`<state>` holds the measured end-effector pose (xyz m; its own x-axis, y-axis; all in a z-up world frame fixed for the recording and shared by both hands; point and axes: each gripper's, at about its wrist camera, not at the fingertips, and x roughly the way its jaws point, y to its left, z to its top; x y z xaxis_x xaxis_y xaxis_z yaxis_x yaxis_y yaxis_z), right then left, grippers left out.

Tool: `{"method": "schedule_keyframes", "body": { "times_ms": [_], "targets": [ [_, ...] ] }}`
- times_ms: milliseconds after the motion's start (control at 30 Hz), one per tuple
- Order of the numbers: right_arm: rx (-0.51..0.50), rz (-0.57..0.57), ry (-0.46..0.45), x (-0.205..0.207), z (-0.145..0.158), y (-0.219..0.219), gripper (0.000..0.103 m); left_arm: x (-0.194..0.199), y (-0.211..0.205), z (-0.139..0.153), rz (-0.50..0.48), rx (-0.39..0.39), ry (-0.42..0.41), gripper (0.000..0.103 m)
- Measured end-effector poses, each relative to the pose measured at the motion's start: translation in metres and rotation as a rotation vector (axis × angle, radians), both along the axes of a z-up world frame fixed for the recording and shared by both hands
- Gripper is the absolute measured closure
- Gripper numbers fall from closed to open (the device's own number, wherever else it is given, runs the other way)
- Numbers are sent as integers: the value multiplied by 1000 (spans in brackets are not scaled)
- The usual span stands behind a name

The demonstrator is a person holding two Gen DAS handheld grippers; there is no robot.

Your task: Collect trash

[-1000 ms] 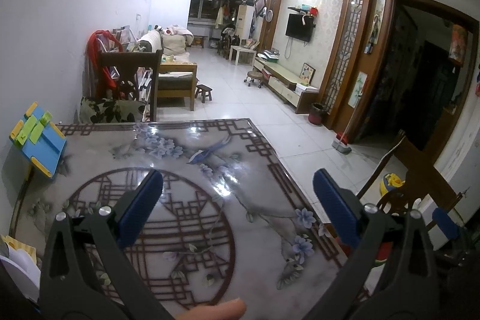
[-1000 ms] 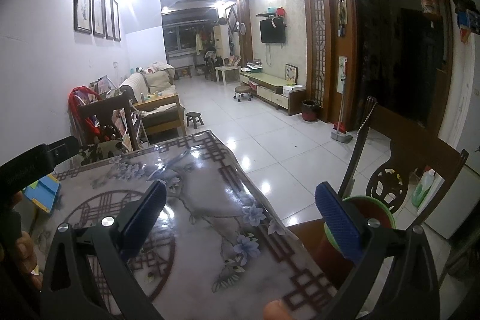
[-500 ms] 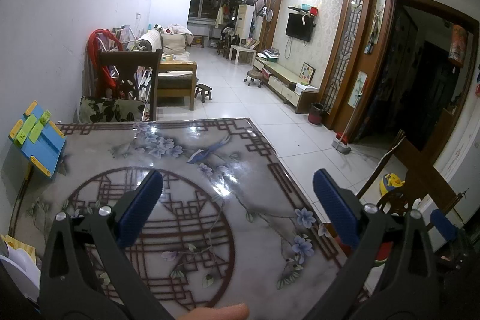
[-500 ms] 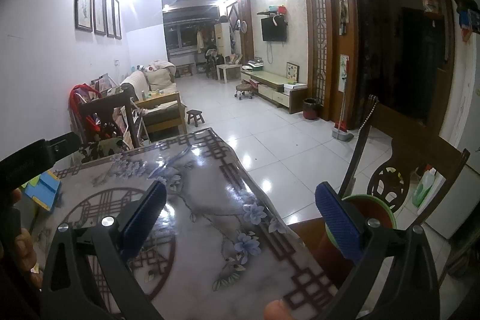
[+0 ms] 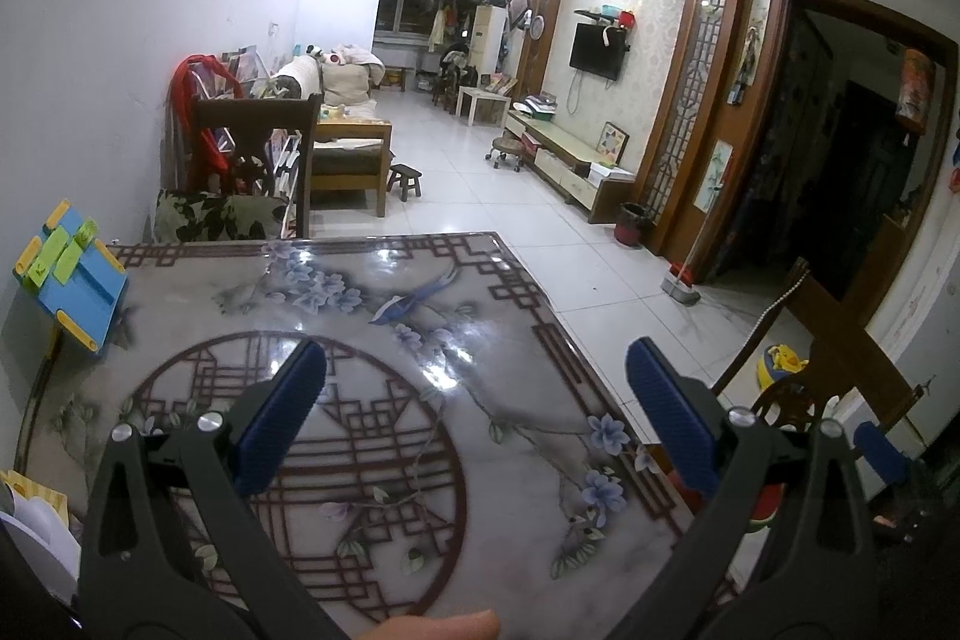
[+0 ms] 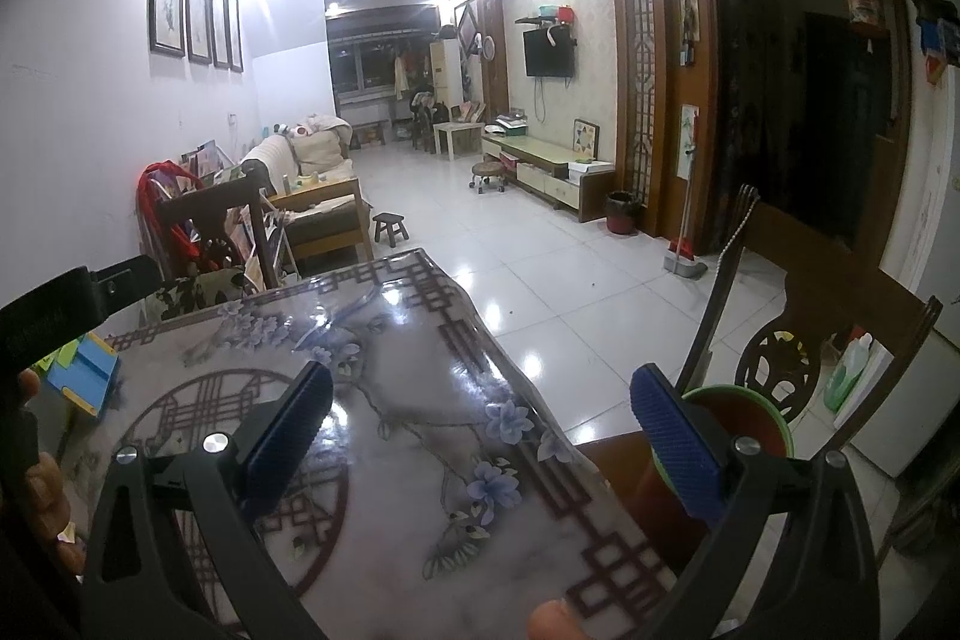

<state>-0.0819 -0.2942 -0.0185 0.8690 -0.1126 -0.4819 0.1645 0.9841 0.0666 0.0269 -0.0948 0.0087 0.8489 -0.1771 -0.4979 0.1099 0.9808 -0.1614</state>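
My left gripper point(image 5: 474, 358) hovers open over a table point(image 5: 420, 316) covered with a glossy flower-and-lattice cloth, nothing between its blue pads point(image 5: 282, 424). My right gripper point(image 6: 480, 382) is also open and empty, over the table's right edge point(image 6: 540, 436). A red bin with a green rim point(image 6: 750, 412) stands just right of the table, partly behind the right finger. White paper point(image 5: 36, 526) lies at the table's near left corner. No other loose trash shows on the cloth.
A blue and yellow stand point(image 5: 66, 274) sits at the table's left edge. A dark wooden chair point(image 6: 840, 334) stands to the right, another chair point(image 5: 252, 148) behind the table. A hand point(image 6: 42, 490) holds the left gripper's body point(image 6: 66, 304).
Both grippers stay open and almost still; the views have only drifted slightly.
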Motion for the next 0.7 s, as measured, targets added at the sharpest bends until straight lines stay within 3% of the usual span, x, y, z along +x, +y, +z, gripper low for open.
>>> {"method": "schedule_keyframes", "body": {
  "times_ms": [333,500,633,700],
  "targets": [
    [10,30,33,4,-13,9,7,4,0,-11,4,-28,20,5],
    [11,85,98,24,-33,23,7,13,26,-27,89,-39,45,5],
    [-26,170,221,57,-83,46,7,28,69,-74,243,4,146,5],
    [-45,200,292,80,-112,58,7,35,99,-115,329,50,232,5]
  ]
}}
